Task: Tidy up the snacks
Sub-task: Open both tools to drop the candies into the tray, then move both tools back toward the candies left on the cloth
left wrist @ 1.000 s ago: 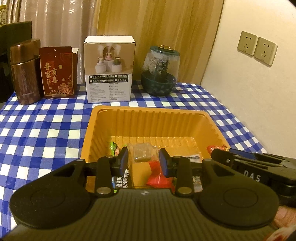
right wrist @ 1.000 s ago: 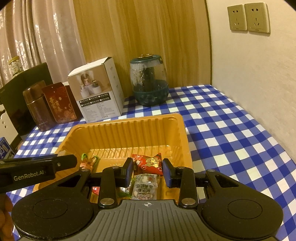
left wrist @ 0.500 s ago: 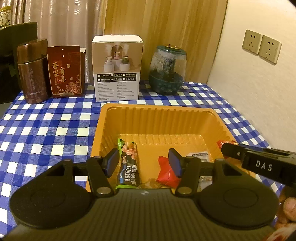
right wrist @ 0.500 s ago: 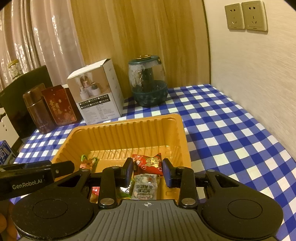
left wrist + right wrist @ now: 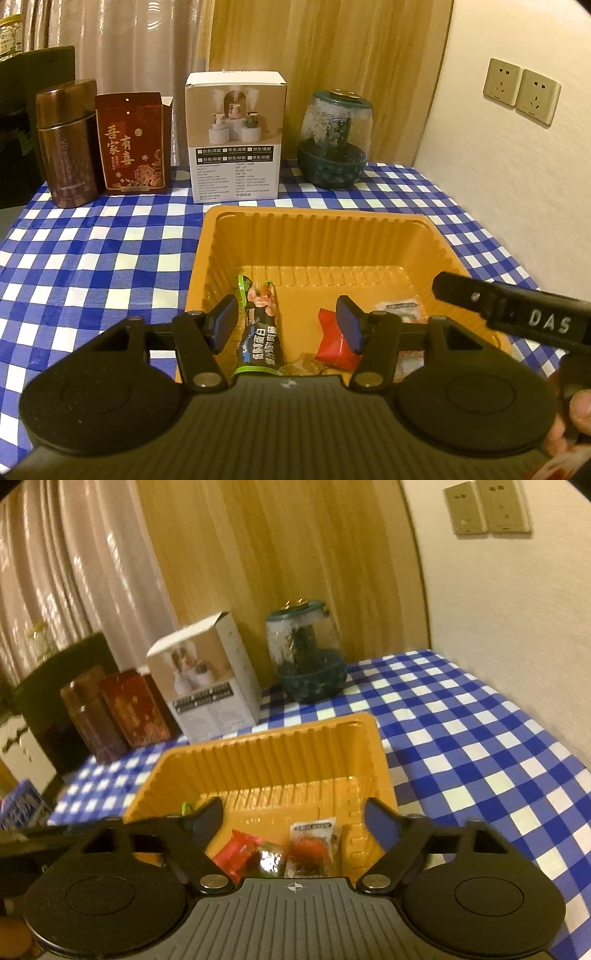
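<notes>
Warm, dim indoor light tints both my views amber; the curtain (image 5: pixel 122 40) shows glare streaks. My right view is smeared by motion blur (the left stays sharp), fisheye bending both frames' edges.

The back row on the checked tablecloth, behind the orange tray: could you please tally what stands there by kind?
Cardboard boxes: 2, the red box and the white box
Brown canister: 1
Glass-domed jar with a teal base: 1
Total: 4
</notes>
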The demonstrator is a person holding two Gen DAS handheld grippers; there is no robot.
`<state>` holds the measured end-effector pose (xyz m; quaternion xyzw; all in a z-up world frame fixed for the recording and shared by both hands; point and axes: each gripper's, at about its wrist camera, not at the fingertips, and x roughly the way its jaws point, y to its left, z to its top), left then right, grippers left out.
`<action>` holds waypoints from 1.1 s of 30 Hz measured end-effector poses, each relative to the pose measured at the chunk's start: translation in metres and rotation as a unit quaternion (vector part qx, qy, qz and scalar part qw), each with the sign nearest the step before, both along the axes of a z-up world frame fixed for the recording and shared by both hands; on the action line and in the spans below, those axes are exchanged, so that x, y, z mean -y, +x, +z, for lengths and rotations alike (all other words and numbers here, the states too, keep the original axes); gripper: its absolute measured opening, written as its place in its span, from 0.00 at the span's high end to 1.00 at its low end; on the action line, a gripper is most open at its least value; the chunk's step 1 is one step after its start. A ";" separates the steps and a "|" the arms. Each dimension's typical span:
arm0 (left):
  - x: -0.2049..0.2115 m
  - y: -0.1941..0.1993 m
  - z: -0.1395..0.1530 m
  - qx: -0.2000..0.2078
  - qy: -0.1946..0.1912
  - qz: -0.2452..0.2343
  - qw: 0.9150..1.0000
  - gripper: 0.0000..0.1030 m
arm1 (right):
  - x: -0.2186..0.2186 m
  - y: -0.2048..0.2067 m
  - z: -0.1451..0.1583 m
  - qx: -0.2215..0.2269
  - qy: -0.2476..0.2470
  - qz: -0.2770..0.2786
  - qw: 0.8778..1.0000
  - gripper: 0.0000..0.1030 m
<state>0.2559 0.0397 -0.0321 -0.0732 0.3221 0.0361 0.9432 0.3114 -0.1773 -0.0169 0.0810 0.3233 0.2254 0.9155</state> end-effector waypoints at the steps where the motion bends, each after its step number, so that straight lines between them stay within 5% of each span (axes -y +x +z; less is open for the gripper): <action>1: 0.000 0.000 0.000 0.000 0.000 0.000 1.000 0.47 | 0.000 0.001 0.000 -0.002 -0.003 -0.002 1.000 0.19; 33: -0.003 -0.033 0.016 0.017 0.004 0.018 1.000 0.43 | 0.035 -0.022 0.011 0.017 -0.015 -0.056 0.998 0.19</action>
